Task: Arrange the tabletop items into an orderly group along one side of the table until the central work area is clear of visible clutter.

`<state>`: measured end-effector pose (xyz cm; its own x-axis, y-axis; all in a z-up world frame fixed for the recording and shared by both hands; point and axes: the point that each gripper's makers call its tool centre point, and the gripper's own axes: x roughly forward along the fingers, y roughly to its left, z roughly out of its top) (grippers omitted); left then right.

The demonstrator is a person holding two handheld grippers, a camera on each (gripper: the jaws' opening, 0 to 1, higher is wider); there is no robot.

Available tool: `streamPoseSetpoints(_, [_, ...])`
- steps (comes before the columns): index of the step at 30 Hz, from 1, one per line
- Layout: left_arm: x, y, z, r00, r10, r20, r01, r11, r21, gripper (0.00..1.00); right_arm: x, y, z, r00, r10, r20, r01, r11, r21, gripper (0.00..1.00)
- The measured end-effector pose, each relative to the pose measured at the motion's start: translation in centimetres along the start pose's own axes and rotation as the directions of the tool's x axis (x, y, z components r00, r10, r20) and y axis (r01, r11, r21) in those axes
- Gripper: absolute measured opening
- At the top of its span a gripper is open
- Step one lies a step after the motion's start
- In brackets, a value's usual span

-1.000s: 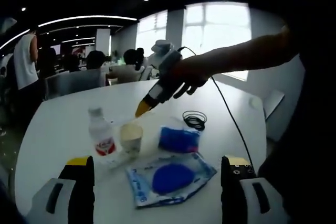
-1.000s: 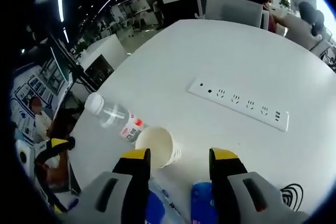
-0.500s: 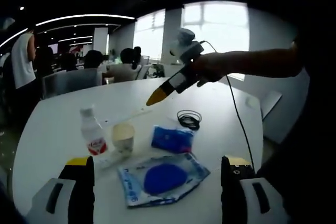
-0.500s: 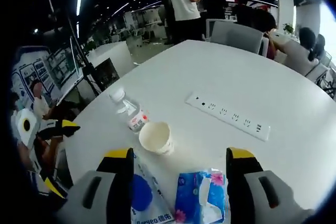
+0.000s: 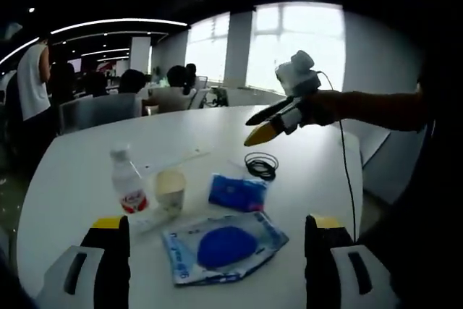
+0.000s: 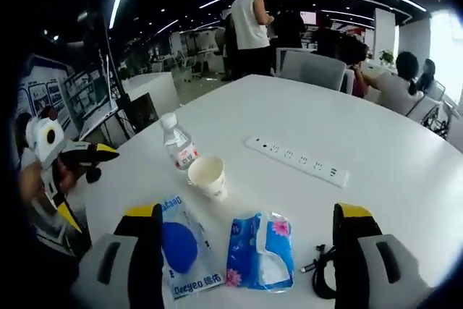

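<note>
The right gripper (image 5: 262, 132) has pulled up and back from the cup (image 6: 207, 176) it hovered over a second ago; its jaws stand wide apart, holding nothing. Ahead of it now lie the wipes pack (image 6: 181, 245), tissue pack (image 6: 262, 250), cable (image 6: 325, 274), bottle (image 6: 178, 150) and, farther off, the power strip (image 6: 296, 162). The left gripper (image 5: 215, 252), also wide open and empty, waits just short of the wipes pack. Nothing looks grouped yet on the table (image 6: 391, 157); sorting seems barely begun.
</note>
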<state>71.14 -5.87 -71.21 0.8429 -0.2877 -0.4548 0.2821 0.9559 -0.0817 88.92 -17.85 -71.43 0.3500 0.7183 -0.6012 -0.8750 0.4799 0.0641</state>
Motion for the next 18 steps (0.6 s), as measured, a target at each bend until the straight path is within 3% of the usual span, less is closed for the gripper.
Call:
streamPoseSetpoints(7, [-0.3, 0.7, 0.3, 1.000, 0.023, 0.009, -0.023, 1.000, -0.009, 1.00, -2.8, -0.6, -1.5, 0.999, -0.019, 0.030, 0.020, 0.999, -0.039, 0.99])
streamPoseSetpoints(18, [-0.4, 1.3, 0.4, 0.998, 0.042, 0.040, -0.041, 0.999, -0.004, 1.00, -7.5, -2.0, -5.4, 0.994, -0.088, 0.070, 0.087, 0.996, 0.022, 0.99])
